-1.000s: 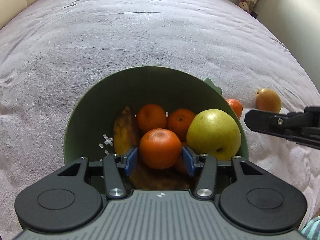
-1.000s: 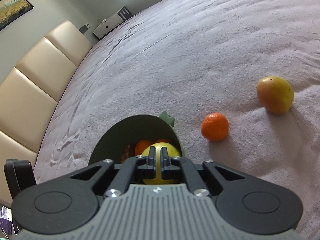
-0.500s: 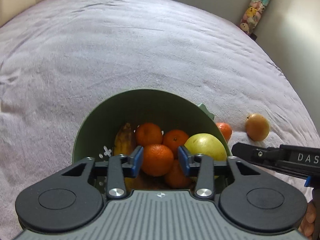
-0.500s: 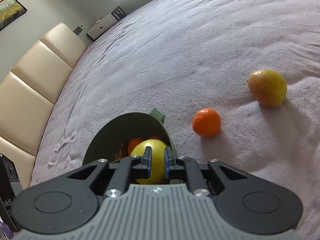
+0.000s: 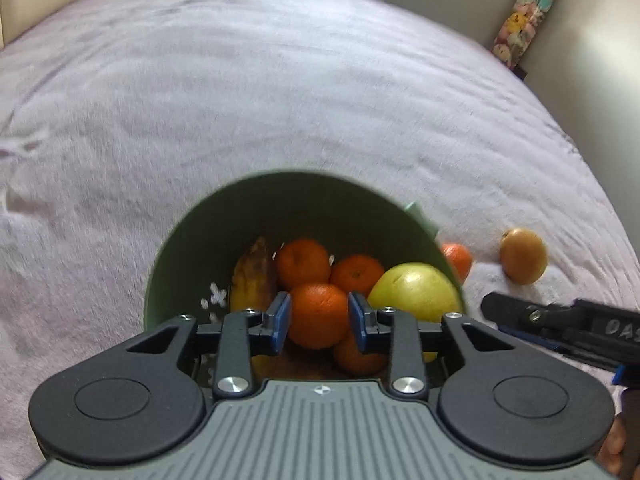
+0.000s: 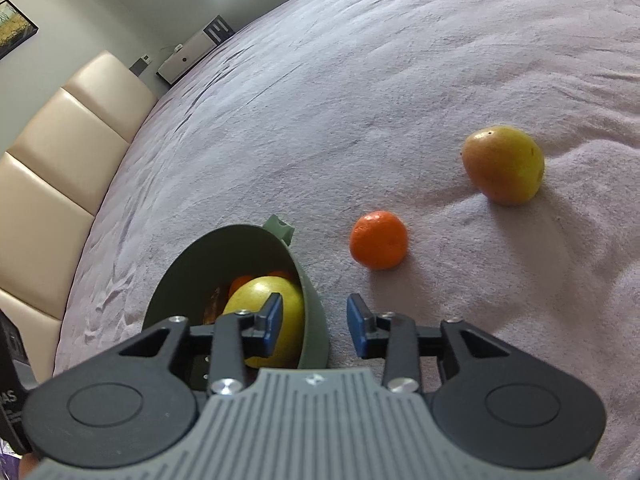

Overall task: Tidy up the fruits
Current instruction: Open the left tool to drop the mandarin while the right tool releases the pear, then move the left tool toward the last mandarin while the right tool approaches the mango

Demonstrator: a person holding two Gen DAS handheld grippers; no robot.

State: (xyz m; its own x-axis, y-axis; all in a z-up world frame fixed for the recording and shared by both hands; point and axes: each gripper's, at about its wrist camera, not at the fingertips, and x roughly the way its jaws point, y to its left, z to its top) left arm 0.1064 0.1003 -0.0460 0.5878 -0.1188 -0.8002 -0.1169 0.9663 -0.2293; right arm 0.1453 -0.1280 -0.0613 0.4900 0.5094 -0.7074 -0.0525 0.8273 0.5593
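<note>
Left tongs [image 5: 319, 317] had just closed toward a tangerine [image 5: 318, 314] in the bowl [image 5: 256, 204], pads beside it, grip unclear | right tongs [image 6: 314, 325] had just opened, empty, over bowl's right rim | loose tangerine [image 6: 378, 239] and mango [image 6: 505, 164] lay far right | risk: my tangerine slipping, knocking the pile.

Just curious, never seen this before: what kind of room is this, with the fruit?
Probably a bedroom at home: the fruit lies on a wide bed with a fuzzy lilac blanket and a padded cream headboard, and a stack of plush toys stands in the corner.
</note>
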